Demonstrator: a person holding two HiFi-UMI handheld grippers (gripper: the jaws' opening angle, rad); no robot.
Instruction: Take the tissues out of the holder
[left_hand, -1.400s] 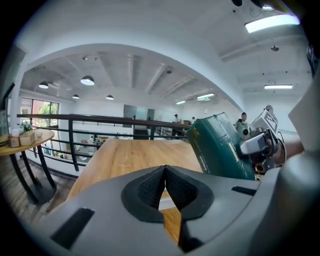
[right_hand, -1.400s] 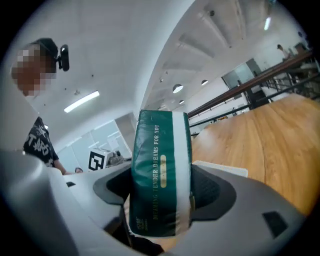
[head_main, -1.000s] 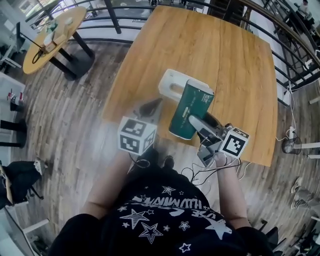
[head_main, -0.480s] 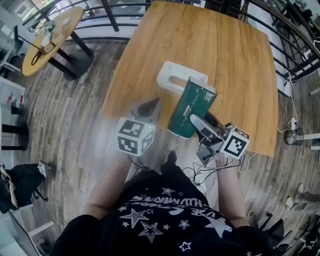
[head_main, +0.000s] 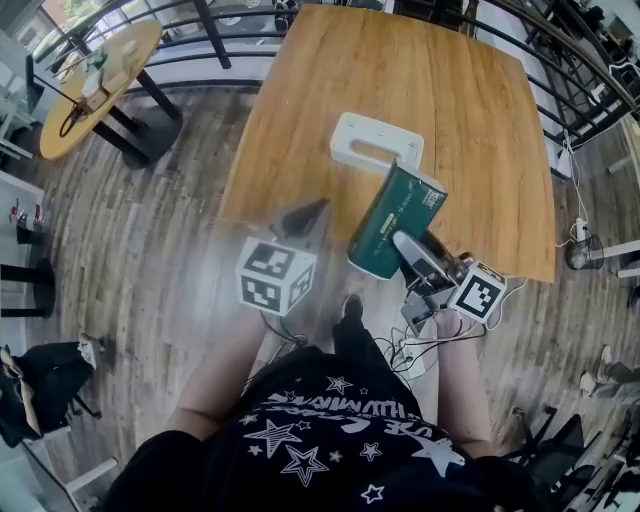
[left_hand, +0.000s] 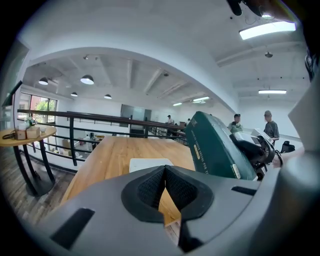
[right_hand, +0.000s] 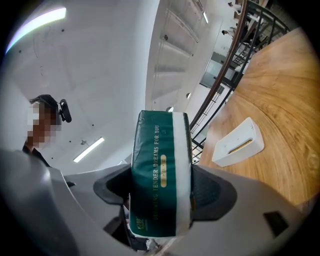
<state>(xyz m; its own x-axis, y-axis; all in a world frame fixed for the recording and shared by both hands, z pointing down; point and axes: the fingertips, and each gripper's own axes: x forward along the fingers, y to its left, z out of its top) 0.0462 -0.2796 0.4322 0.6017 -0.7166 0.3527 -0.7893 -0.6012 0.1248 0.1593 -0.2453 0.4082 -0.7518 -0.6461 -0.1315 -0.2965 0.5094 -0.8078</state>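
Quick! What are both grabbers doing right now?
Left gripper: jaws closed, holding nothing.
Right gripper: jaws closed on the green tissue pack.

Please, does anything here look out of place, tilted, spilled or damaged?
Only the green tissue pack: it is slanted in the air, clamped in the jaws of the right gripper, outside the white holder that sits on the table. That fits the task. I see nothing spilled or damaged.
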